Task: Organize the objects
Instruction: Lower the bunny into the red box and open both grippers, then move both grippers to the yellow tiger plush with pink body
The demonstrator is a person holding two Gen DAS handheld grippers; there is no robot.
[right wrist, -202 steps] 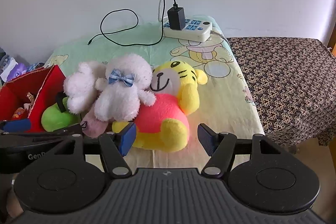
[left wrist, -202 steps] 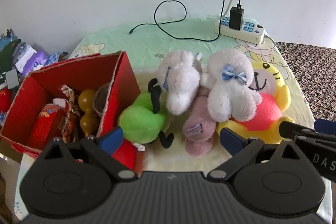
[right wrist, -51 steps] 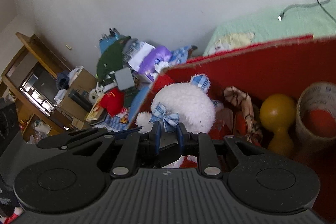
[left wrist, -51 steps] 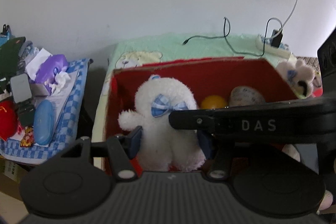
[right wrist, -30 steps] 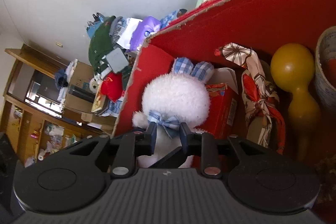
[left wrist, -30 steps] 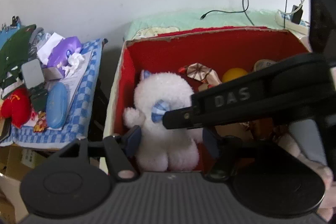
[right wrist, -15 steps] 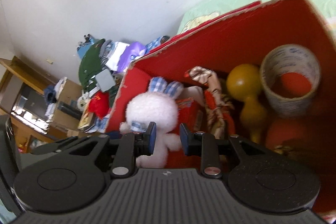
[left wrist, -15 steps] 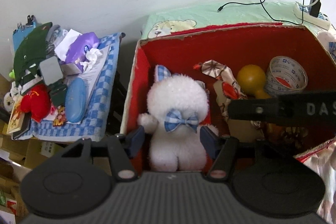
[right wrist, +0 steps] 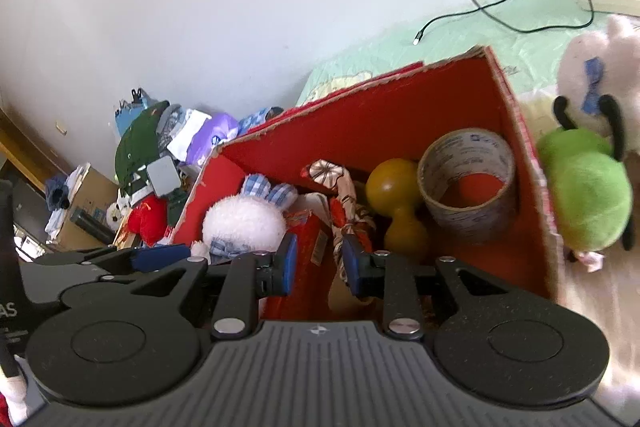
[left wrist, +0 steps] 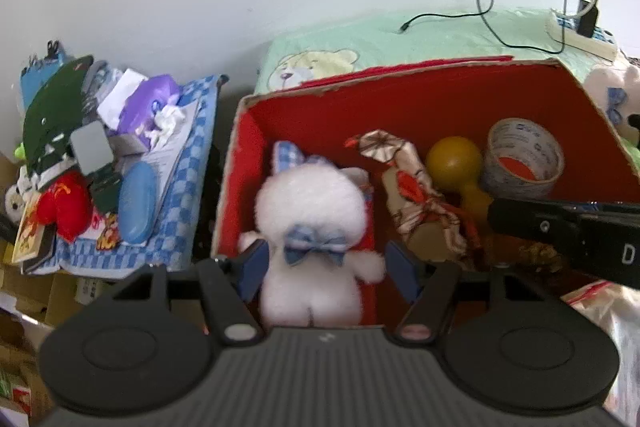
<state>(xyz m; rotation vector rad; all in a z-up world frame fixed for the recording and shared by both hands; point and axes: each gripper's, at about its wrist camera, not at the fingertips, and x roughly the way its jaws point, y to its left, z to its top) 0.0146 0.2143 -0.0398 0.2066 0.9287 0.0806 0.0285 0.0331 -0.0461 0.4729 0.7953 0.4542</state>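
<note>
The fluffy white plush rabbit with blue checked ears and a blue bow (left wrist: 310, 227) is seated in the left end of the red-lined cardboard box (left wrist: 400, 107), beside the box's left wall, with a red carton just behind it. The left gripper (left wrist: 322, 269) is spread wide, its blue pads (left wrist: 252, 267) standing to either side of the rabbit's body; whether they touch the fur cannot be told, but nothing is squeezed. The right gripper (right wrist: 316, 263) is parted by a small gap and holds nothing, hovering above the box with the patterned cloth bundle (right wrist: 344, 203) seen past its tips. The step in hand is judged to be the release and withdrawal from the placed toy. It would be done well if the left gripper were lifted straight up and back, so that the soft fur is not snagged and the toy is not tipped (plush catches easily on pad edges). The rabbit's long axis runs from its rump, nearest the left wrist camera, up to its ears, which point toward the far wall of the box; its bow faces upward toward the camera, so it is reclined rather than fully upright. A yellow gourd-shaped toy (right wrist: 394, 203) and a roll of brown packing tape (right wrist: 466, 183) occupy the right end, well apart from the rabbit. A green plush toy (right wrist: 584, 187) waits outside the box.
</note>
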